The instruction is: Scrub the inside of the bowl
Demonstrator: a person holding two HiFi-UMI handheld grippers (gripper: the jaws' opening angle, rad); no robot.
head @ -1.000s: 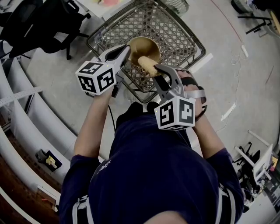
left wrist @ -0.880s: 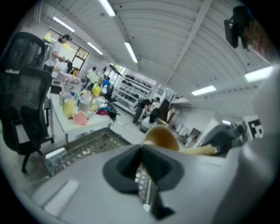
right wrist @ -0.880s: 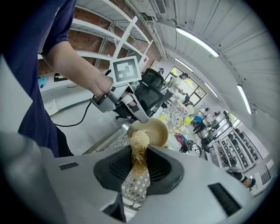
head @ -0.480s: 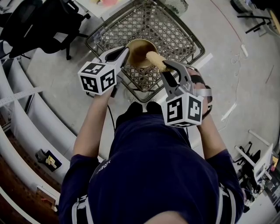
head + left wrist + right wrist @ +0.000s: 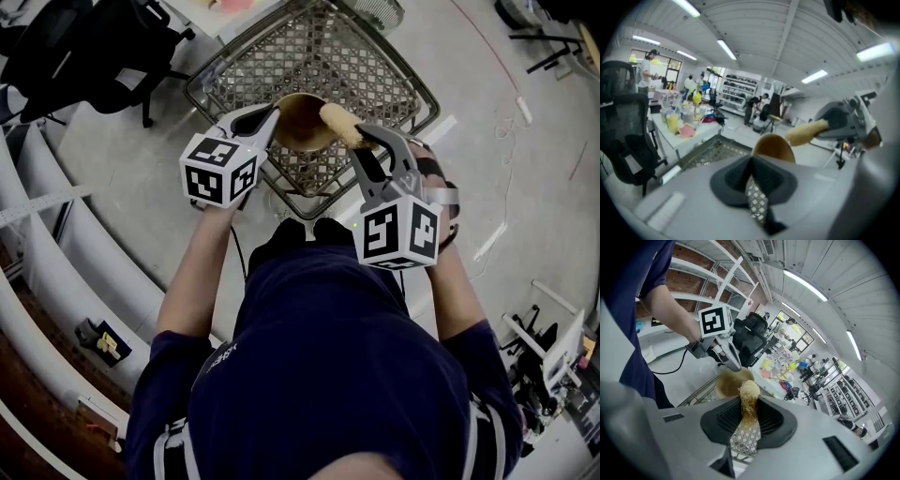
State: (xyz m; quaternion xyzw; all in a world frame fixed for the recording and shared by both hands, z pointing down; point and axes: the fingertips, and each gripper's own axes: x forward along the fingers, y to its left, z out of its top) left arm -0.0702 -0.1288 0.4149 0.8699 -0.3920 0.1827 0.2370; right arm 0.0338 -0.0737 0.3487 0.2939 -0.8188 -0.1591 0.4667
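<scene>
- One brown bowl (image 5: 298,122) hangs tilted above a wire basket (image 5: 375,66). The left gripper (image 5: 270,118) has its fingers pressed together on the bowl's thin rim.
- The right gripper (image 5: 366,141) clamps its fingers on a fibrous scrubber (image 5: 337,124). The scrubber's tip pokes beyond the fingertips to the bowl's mouth, on the side across from the left fingers.
- Risk, I'd say: a hard push with the scrubber could lever the bowl out of that narrow rim pinch and drop it into the basket.
- The soft scrubber may also bend and only skim the wall.

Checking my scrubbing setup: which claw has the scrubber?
The right claw, shut on the tan scrubber; the left claw pinches the bowl by its rim.
</scene>
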